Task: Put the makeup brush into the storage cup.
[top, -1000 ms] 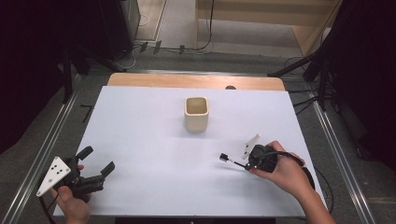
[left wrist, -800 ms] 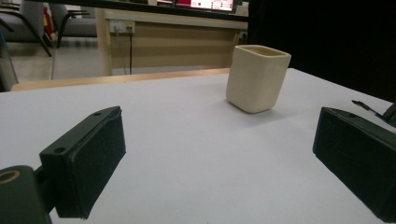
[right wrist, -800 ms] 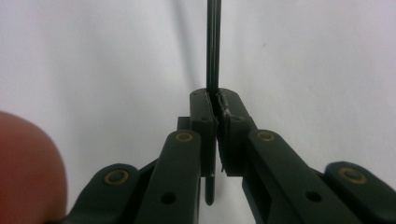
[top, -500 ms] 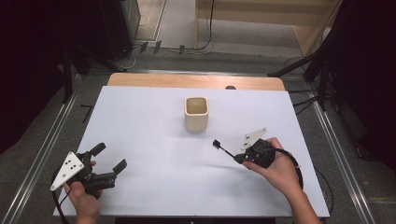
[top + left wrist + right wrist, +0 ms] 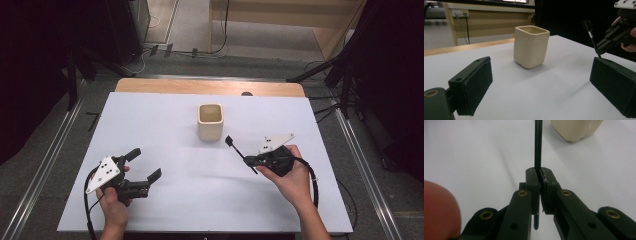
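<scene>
Pen pinched in right gripper jaws, not yet in cup (just left, farther); left gripper jaws spread, empty.

Bright overhead light washes the white table, with soft shadows beside the cup; the surroundings stay dark. Up close, a fingertip blurs, and the near jaws look soft.
</scene>
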Tool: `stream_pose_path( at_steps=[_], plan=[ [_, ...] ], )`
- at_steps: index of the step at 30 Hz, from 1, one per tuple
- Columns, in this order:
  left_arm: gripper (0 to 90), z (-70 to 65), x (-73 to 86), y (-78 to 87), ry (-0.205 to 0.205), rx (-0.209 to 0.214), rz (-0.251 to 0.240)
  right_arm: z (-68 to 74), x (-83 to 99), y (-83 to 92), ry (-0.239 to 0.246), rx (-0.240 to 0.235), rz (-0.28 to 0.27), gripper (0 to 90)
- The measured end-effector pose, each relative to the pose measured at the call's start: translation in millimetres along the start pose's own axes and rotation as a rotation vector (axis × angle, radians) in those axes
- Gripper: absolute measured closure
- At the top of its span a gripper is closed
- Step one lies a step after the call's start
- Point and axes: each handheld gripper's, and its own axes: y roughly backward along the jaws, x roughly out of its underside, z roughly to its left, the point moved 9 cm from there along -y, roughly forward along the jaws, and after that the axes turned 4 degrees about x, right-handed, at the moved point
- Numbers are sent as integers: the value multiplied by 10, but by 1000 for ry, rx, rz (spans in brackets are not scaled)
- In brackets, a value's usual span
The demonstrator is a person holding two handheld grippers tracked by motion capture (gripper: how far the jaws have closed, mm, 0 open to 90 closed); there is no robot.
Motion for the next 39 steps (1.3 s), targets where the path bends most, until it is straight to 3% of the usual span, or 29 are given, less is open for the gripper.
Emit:
stream_pose_path(
  at_steps=[3, 11, 12, 16, 20, 21, 25, 29, 32, 39],
  plan=[
    [47, -10, -46, -76, 9, 10, -12, -2, -33, 1, 0, 29, -8, 878],
    [49, -17, -163, -259, -8, 27, -20, 14, -168, 17, -25, 31, -88, 879],
    [49, -6, -174, -273, -8, 27, -24, 24, -200, 30, -44, 26, -118, 878],
    [55, 22, -212, -329, 8, 28, -29, 48, -227, 36, -57, 19, -149, 878],
    [57, -33, -219, -383, 2, 45, -29, 94, -240, 28, -77, 1, -181, 878],
    [56, -53, -202, -403, 2, 55, -24, 110, -262, 25, -105, 7, -214, 878],
    [57, -140, -154, -481, 1, 81, 6, 148, -276, 20, -134, -18, -256, 878],
    [57, -223, -156, -509, -24, 77, 22, 187, -307, 6, -152, -3, -295, 878],
    [61, -258, -168, -521, -11, 86, 25, 233, -368, 15, -182, -13, -352, 877],
    [67, -254, -196, -515, 12, 78, 26, 281, -404, -12, -195, 4, -397, 877]
  ],
)
